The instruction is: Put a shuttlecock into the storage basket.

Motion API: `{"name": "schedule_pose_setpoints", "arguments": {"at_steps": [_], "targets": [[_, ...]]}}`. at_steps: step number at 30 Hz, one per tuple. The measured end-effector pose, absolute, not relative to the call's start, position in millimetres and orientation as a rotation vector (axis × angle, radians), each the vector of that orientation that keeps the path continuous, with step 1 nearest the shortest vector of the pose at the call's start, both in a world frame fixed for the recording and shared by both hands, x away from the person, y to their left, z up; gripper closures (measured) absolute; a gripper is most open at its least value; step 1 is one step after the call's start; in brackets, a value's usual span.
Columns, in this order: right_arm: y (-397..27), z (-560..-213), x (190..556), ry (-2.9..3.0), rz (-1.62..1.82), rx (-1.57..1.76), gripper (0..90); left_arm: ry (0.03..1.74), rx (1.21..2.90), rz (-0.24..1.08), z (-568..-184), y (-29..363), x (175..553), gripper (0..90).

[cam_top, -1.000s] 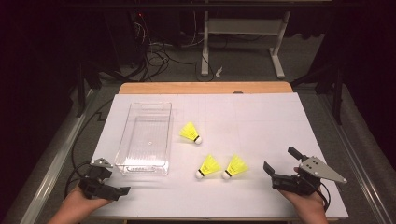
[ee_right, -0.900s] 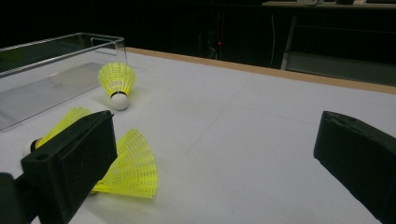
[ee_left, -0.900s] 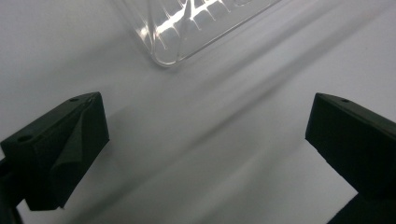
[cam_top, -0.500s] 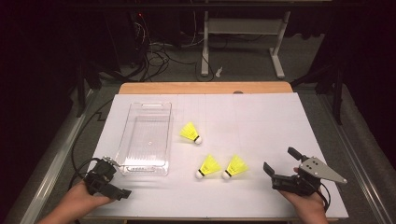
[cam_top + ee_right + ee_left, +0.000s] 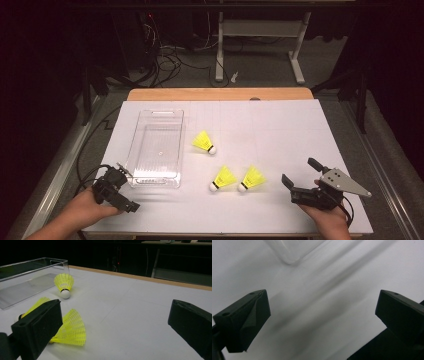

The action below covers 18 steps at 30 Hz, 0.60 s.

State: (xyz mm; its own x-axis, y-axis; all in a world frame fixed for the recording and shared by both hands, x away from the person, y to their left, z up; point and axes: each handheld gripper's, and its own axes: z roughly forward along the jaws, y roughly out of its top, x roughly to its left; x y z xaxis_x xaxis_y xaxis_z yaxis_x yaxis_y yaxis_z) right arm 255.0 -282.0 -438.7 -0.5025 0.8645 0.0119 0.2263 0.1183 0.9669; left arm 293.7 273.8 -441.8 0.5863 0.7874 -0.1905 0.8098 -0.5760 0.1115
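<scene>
clear bin (image 5: 155,150), three shuttlecocks (image 5: 224,177) beside (apart)

From my feed I see a white sheet (image 5: 260,125) covering the table, a strip of bare wood edge (image 5: 220,94) at its far side. Beyond lies grey floor (image 5: 260,75) with tangled cables (image 5: 170,55) and a white desk frame (image 5: 257,30); the surroundings are dark.

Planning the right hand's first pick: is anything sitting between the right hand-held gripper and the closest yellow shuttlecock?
Nothing visible does. The right hand-held gripper is open, and bare white table lies between it and the nearest shuttlecock. The other two shuttlecocks and the clear tray lie beyond it.
</scene>
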Motion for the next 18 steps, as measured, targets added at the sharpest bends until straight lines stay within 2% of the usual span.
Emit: {"name": "schedule_pose_setpoints", "arguments": {"at_steps": [18], "targets": [[-282, -438, 254, 1.815, 1.416, 1.059, 0.1, 1.338, 2.742, -0.287, -424, 270, 298, 0.5]]}}
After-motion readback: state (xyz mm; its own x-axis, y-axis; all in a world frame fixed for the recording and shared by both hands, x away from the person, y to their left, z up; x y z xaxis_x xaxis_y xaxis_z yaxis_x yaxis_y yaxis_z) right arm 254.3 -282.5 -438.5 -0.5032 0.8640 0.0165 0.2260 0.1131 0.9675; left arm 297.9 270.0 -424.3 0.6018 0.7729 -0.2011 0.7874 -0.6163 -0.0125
